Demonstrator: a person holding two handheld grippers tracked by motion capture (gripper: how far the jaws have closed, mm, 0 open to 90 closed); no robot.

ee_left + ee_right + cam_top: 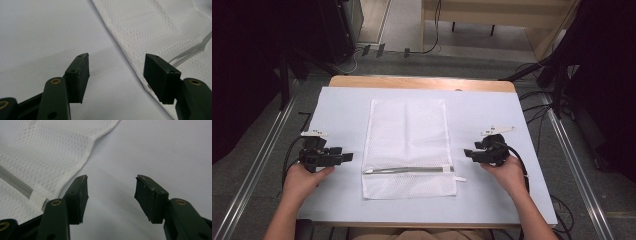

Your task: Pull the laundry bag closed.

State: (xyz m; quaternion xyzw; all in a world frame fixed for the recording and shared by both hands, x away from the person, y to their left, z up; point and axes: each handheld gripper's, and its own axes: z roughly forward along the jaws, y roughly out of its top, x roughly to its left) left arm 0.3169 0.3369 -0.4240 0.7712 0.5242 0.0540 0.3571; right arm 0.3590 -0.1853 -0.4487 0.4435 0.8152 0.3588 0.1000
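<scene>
The left gripper (343, 157) sits on the pale table cover with its jaws spread wide and nothing between them, pointing in at the white mesh laundry bag (408, 145). In the left gripper view, one pad (161, 77) hangs just over the bag's near edge while the other stands above bare cover. Across the table, the right gripper (469, 154) mirrors it: jaws parted, empty, aimed at the bag's opposite side. In the right gripper view, both pads stand over the cover just beside the bag's hem, not touching it.

The bag lies flat in the middle of the table cover (492, 195), long side running away from the person, with its zipper (409, 170) crossing near the close end and a small white pull tab (460, 179) sticking out toward the right gripper. Both hands (302, 180) rest low at the table's near half.

From where I'm standing, the work looks like it is about to start on the bag's two side edges. To do it cleanly, I'd say each gripper should slide in low, get one pad under the hem and one over, and bite only mesh, not the cover beneath. Closing both together should keep the bag from skewing.
</scene>
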